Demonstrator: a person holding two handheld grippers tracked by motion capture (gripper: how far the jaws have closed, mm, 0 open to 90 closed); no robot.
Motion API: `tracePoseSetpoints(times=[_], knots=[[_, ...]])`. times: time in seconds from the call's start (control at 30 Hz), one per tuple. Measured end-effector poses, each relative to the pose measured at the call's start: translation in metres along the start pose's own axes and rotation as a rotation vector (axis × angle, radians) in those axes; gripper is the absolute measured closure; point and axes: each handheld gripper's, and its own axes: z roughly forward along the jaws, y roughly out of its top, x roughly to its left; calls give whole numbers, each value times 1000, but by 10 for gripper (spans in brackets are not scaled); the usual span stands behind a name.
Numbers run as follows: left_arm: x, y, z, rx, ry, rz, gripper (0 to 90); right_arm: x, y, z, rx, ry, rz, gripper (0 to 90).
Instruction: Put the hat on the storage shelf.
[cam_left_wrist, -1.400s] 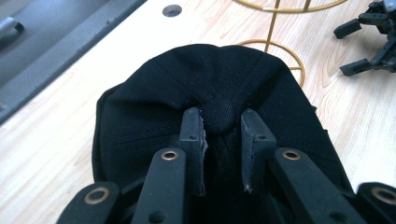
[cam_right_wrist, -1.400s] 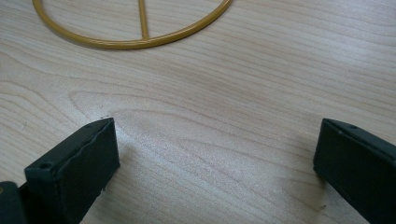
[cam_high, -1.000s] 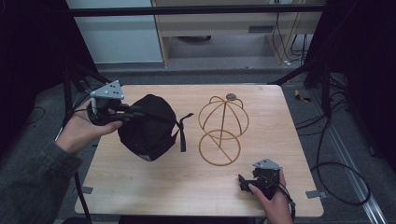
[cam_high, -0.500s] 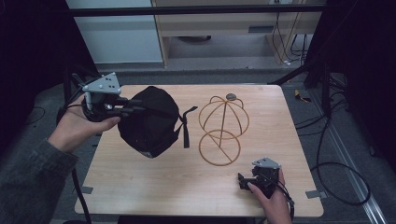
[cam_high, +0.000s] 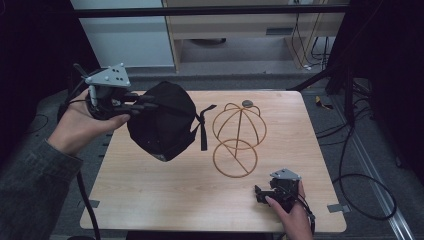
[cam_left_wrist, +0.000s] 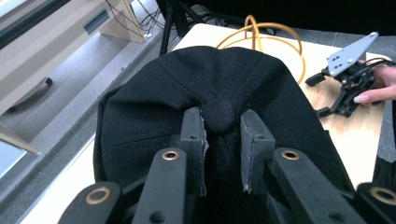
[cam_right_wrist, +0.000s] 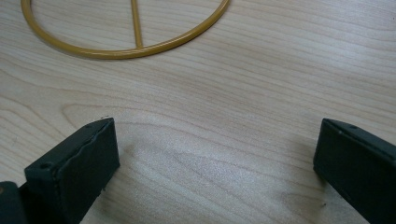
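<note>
Two fingers (cam_left_wrist: 194, 140) pinch black cap (cam_high: 162, 122) (crown button).

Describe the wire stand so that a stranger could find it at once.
On the wooden table, look right of the black cap held by the left tongs. The wire stand is there: thin golden wire, a dome above a ring, see-through.

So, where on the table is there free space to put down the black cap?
The widest bare wood lies along the near edge, between the table's left edge and the right gripper. The black cap, clamped in the left gripper, hangs over the left side. The middle is crowded by the wire stand; a coin-like disc sits behind it.
</note>
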Motion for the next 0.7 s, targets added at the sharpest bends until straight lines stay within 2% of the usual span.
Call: tracePoseSetpoints(times=[0.1,0.23,0.53,0.7], knots=[[-1,7,-3,-1,5,18,738,0,0,0,-2,1,0,3],[-1,11,-4,-13,1,8,738,0,0,0,-3,1,0,3],[-6,17,-6,-5,14,21,738,0,0,0,-2,2,-1,3],[-10,22,-6,-6,37,18,738,0,1,1,-2,0,2,3]])
